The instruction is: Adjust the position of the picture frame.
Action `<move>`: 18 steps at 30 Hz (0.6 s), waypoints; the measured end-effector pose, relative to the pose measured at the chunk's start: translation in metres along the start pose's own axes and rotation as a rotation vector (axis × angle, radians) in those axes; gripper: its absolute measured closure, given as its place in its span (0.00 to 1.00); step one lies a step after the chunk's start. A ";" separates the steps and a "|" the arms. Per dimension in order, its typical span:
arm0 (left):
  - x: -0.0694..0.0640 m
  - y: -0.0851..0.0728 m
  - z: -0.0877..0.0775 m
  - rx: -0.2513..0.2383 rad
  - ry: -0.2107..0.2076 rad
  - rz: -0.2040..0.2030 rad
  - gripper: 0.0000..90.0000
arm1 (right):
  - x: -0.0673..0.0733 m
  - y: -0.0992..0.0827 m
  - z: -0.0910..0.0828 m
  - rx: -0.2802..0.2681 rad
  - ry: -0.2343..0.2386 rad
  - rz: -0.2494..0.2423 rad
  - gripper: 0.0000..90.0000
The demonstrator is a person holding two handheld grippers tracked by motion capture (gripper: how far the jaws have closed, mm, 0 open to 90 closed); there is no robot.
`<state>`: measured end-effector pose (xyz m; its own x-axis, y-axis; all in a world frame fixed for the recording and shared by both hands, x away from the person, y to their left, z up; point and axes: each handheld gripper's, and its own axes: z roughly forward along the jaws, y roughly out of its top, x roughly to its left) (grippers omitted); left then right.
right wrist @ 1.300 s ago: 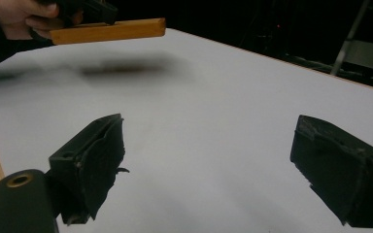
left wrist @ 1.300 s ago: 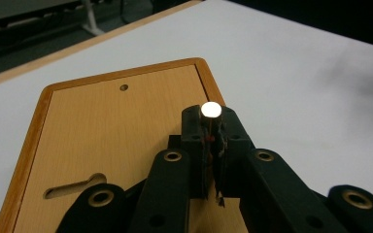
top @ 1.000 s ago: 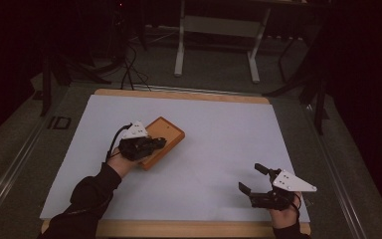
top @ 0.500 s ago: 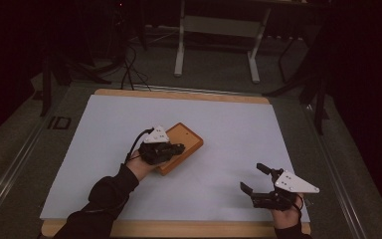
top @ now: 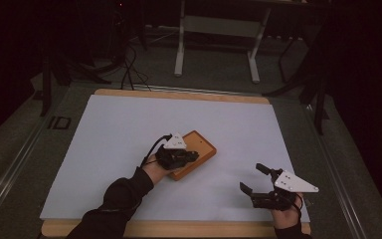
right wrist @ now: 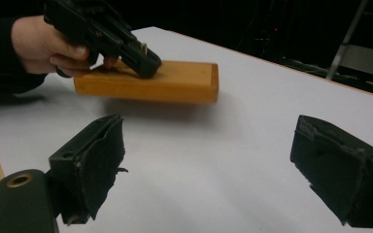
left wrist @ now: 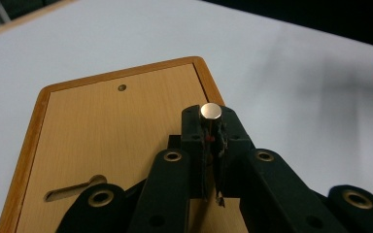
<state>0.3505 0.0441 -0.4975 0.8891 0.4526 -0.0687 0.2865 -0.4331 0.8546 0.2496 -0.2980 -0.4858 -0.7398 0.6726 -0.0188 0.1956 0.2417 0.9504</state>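
Wooden box (top: 195, 154) lies flat on the white sheet (top: 109, 134) that covers the table (top: 179, 95), near the sheet's middle and turned at an angle to its edges. Its lid is closed, so the contents cannot be told. In the left gripper view the top panel (left wrist: 116, 136) is pale wood with a darker rounded border, a small round hole (left wrist: 122, 88) near the far edge and an elongated slot (left wrist: 73, 188) near the close edge.

Left gripper (top: 186, 155) is over the box's near end, its tips down on the top panel. The jaws are drawn almost together, pinching a small silver cylinder (left wrist: 211, 111) that stands upright between the pads, its round end face showing above the fingertips. The right gripper view shows the tips meeting the top of the box (right wrist: 175, 80) while the box rests on the sheet.

Right gripper (top: 252, 178) sits well apart from the box, toward the sheet's near right corner. Its jaws are spread wide with nothing between them but bare sheet.
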 end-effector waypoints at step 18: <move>-0.016 -0.012 0.034 0.073 -0.025 0.041 0.94 | -0.001 -0.001 0.000 0.005 0.007 0.006 0.13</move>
<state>0.3453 0.0157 -0.5242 0.9090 0.4141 -0.0479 0.2740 -0.5068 0.8174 0.2502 -0.2985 -0.4868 -0.7432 0.6690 -0.0112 0.2030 0.2414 0.9490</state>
